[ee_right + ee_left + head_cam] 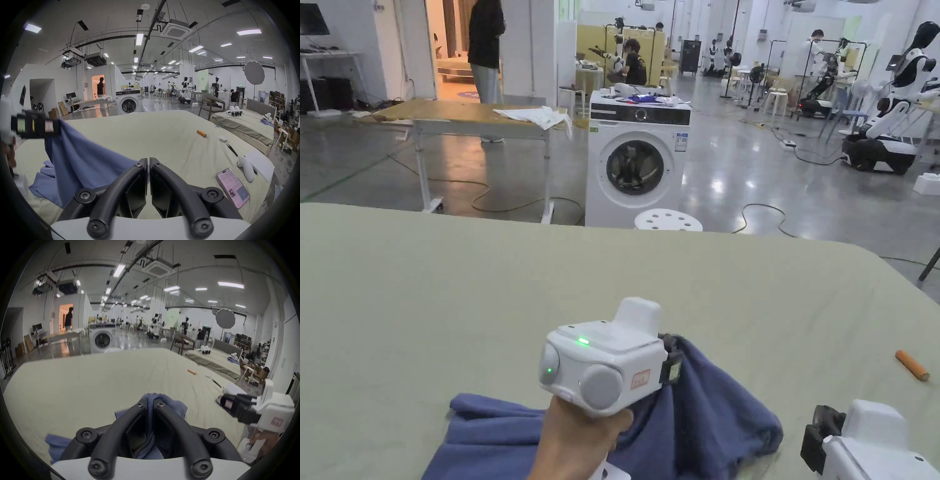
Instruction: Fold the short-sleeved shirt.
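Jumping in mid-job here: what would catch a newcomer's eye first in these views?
The blue shirt stands out first, bunched on the pale green bed cover with one part pinched up by the left gripper. The right gripper is shut on nothing, just right of the cloth. Beyond the bed stands a white washing machine; an orange cylinder lies far right on the cover.

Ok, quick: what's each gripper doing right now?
Left gripper: closed on the blue shirt, lifting part of it.
Right gripper: closed, holding nothing.
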The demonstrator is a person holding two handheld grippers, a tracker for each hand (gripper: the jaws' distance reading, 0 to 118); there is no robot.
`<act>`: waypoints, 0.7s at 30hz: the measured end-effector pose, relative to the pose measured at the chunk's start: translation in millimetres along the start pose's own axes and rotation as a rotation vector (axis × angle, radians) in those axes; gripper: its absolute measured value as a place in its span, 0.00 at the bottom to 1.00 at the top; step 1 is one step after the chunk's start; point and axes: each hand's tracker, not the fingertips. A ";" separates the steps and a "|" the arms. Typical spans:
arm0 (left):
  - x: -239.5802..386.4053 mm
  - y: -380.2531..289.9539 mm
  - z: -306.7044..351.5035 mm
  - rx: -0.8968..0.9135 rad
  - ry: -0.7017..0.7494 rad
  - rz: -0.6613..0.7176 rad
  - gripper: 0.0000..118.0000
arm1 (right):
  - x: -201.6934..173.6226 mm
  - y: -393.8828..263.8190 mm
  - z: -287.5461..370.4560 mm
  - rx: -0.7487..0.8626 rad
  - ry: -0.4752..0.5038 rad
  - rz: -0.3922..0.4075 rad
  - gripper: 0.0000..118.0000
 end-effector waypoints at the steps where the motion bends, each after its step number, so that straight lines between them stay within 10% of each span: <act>1: -1.4 -10.7 -3.1 -0.017 0.003 0.024 0.18 | -0.1 -2.0 -0.9 -0.007 -0.001 0.001 0.01; 3: -7.6 -24.0 -4.3 -0.030 0.025 0.045 0.21 | -1.9 -5.3 -3.2 -0.018 0.004 0.000 0.01; 6: -16.9 -36.8 6.2 -0.036 0.057 0.052 0.59 | -10.4 -6.1 -4.5 -0.020 0.017 0.004 0.01; 15: -55.3 -32.5 92.2 0.233 0.224 0.059 0.62 | -59.1 25.1 -4.8 0.120 0.101 0.054 0.01; 18: -69.0 -34.8 117.0 0.293 0.347 0.034 0.51 | -75.6 34.0 -3.9 0.172 0.114 0.081 0.01; 21: -81.3 -37.3 136.8 0.319 0.459 0.006 0.08 | -88.1 40.3 -2.1 0.206 0.118 0.084 0.01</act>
